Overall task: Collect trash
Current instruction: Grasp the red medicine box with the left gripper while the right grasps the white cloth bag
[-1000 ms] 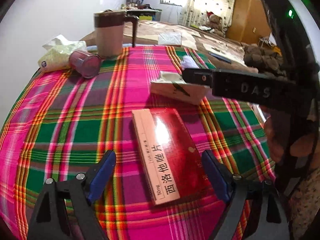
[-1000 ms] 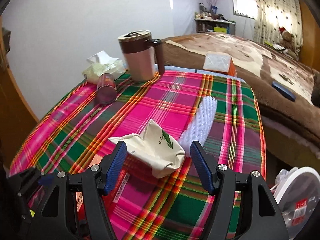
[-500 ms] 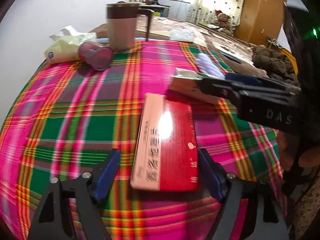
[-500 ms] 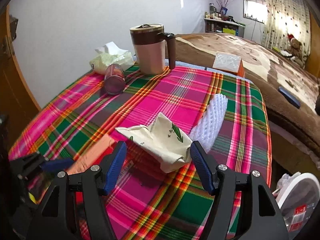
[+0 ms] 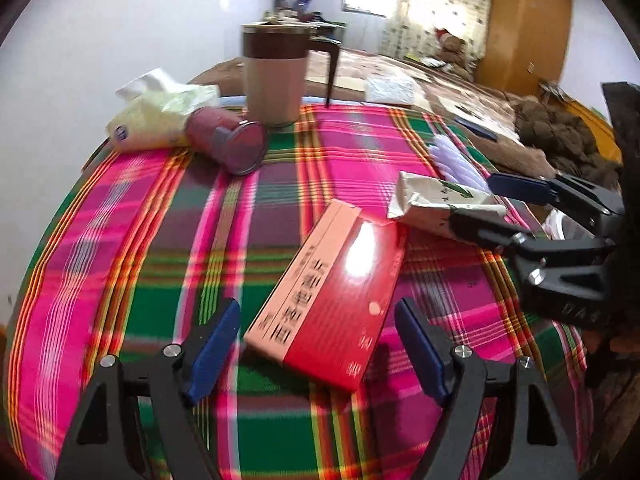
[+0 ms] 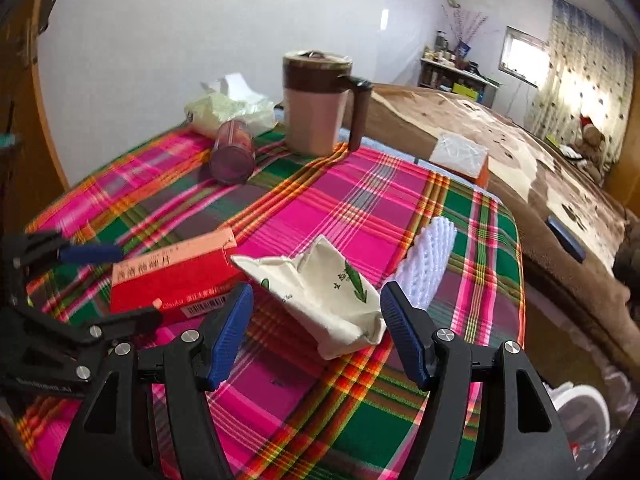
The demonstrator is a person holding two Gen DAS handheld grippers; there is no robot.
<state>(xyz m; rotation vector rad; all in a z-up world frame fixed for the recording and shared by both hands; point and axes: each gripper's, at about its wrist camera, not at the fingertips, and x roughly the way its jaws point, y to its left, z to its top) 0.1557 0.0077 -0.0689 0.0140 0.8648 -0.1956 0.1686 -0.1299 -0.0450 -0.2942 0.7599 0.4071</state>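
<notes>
A red and pink medicine box [image 5: 332, 284] lies on the plaid tablecloth [image 5: 160, 248]. My left gripper [image 5: 318, 308] straddles its near end, the jaws opening and the blue pads a little off its sides. In the right wrist view the box [image 6: 172, 276] sits between the left gripper's [image 6: 136, 284] fingers. A crumpled cream paper pack with a green leaf print [image 6: 320, 300] lies between the open jaws of my right gripper [image 6: 316, 292], untouched. The left wrist view shows that pack [image 5: 432, 200] with the right gripper [image 5: 476, 200] at its end. Beside it lies a white foam net [image 6: 428, 256].
A brown and pink lidded mug [image 6: 316, 104], a pink tumbler on its side [image 6: 232, 156] and a tissue pack [image 6: 228, 108] stand at the table's far edge. A bed with a brown blanket [image 6: 520, 140] borders the right. A white bin [image 6: 580, 408] sits low right.
The red box has swung its far end to the right between the left jaws, which narrowed. The left gripper and box have come into the right wrist view. The right gripper rolled slightly.
</notes>
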